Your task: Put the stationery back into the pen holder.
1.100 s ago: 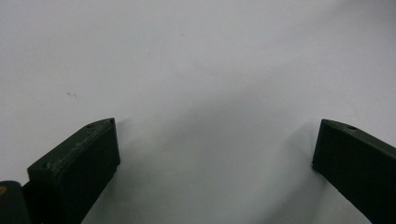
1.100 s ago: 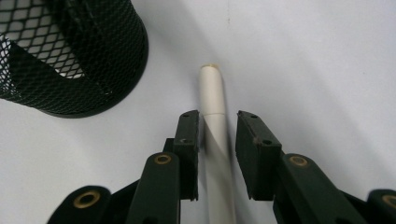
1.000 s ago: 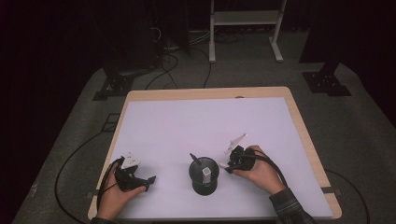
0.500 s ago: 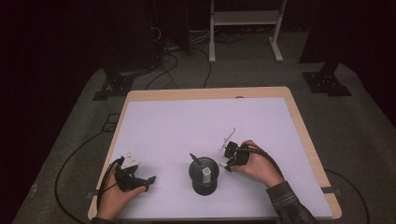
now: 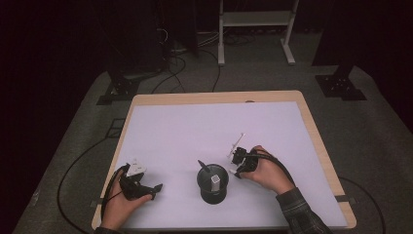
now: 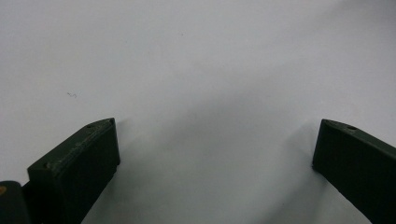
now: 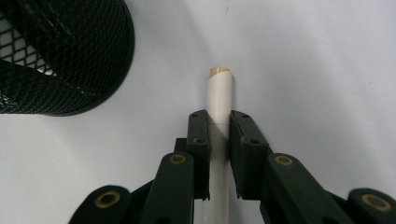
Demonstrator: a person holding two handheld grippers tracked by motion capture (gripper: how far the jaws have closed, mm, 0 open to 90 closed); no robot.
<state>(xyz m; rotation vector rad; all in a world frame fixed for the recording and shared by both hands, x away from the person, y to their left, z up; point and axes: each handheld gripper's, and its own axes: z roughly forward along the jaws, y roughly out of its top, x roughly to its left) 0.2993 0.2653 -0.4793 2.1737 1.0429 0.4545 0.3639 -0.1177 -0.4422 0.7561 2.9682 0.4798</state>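
A white pen (image 7: 218, 98) lies gripped between the jaws of the right claw (image 7: 218, 116), which have just been closing on it, its tan-tipped end poking out past them over the counter (image 5: 185, 131). Just beside that claw stands a black mesh cup (image 5: 213, 184). Well apart, the left claw (image 6: 215, 135) rests released, jaws spread wide.

White-topped table (image 5: 195, 126) with black mesh cup (image 5: 213, 184)
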